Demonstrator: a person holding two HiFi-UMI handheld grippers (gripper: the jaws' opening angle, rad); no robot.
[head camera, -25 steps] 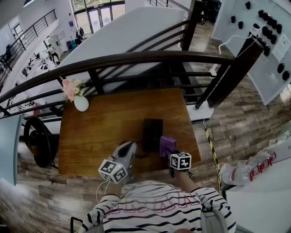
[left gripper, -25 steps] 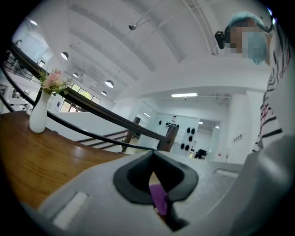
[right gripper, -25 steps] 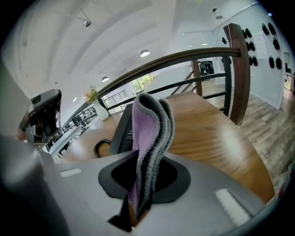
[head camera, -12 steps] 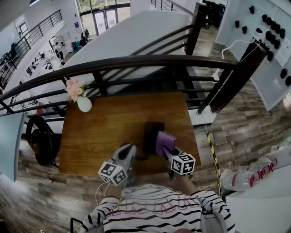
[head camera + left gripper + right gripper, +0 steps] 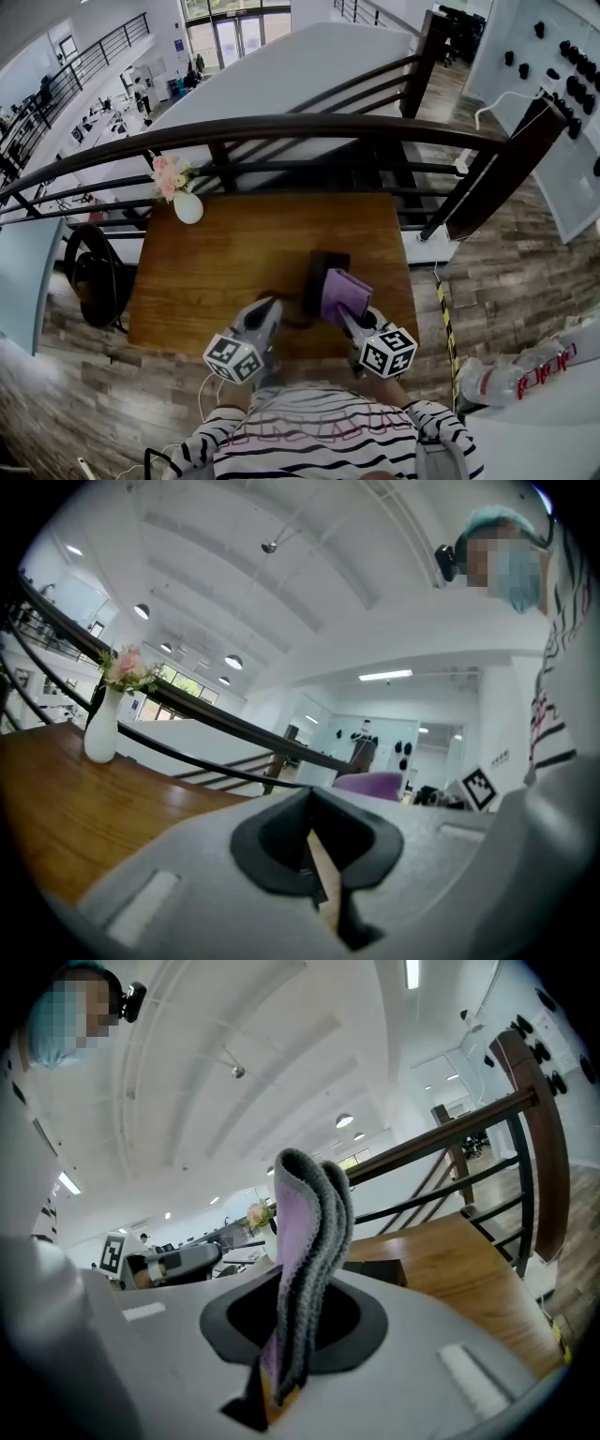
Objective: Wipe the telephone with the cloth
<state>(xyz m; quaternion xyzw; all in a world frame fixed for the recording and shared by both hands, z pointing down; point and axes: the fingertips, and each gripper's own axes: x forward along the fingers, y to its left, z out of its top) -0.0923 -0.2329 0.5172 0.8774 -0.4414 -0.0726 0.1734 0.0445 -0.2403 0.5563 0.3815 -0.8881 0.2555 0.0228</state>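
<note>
A black telephone [image 5: 321,275] lies on the wooden table [image 5: 234,253], near its front edge. A folded purple cloth [image 5: 345,294] covers the phone's right side, and my right gripper [image 5: 354,321] is shut on it. In the right gripper view the cloth [image 5: 306,1251] stands up from between the jaws, with the telephone [image 5: 376,1271] just beyond. My left gripper [image 5: 266,315] rests at the table's front edge left of the phone, with its jaws shut and nothing between them. The left gripper view shows the cloth [image 5: 371,785] off to the right.
A white vase with pink flowers [image 5: 185,201] stands at the table's far left corner. A dark curved railing [image 5: 328,129] runs behind the table. A black round chair [image 5: 94,272] sits on the floor to the left. The right table edge meets a wood-plank floor.
My right gripper has carried the cloth from beside the telephone's right edge forward and left onto it. The left gripper has stayed in place.
</note>
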